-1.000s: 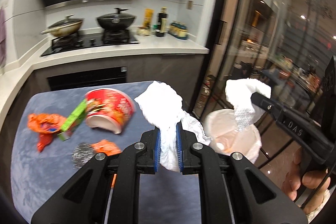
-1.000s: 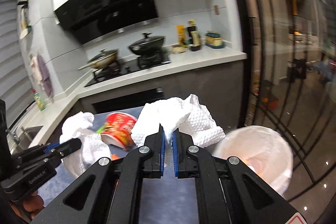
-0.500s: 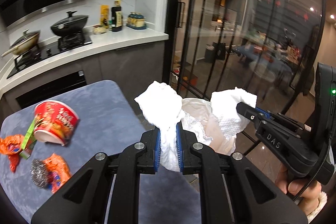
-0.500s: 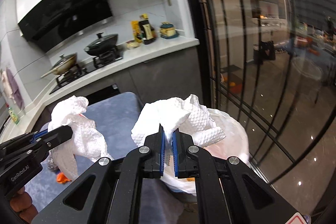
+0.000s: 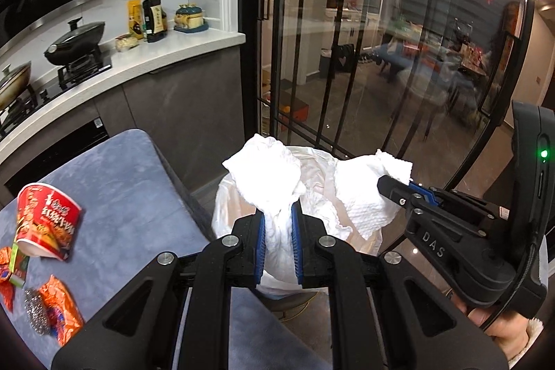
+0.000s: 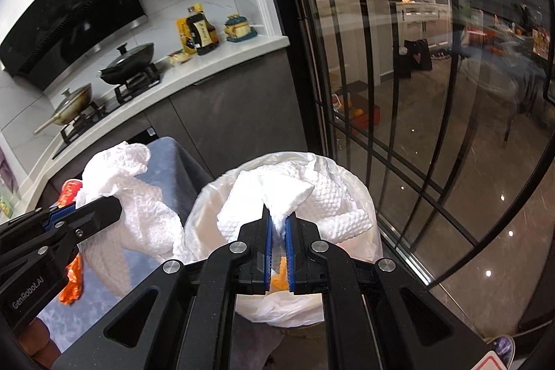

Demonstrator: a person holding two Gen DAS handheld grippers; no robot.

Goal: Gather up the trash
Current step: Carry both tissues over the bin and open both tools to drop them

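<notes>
Left tongs [image 5: 279, 217] clamp a crumpled white paper towel [image 5: 267, 175]; right tongs [image 6: 278, 221] pinch an embossed white towel wad [image 6: 298, 200], both at frame centre over the white-lined bin [image 6: 350, 182].

Lidded wok [image 5: 74, 39], dark bottle [image 5: 154, 19], perhaps sauce, on counter [image 5: 166, 52].

Dim indoor light, ceiling spots glaring in the glass doors [image 5: 399, 58], fisheye bending and dark corners, slightly soft reflections

two crumpled white paper towels [image 5: 267, 172] [image 5: 364, 196] | mid-frame, above white-lined bin [image 5: 222, 207] | noodle cup [image 5: 47, 224], orange wrappers [image 5: 60, 307] | lower left
</notes>
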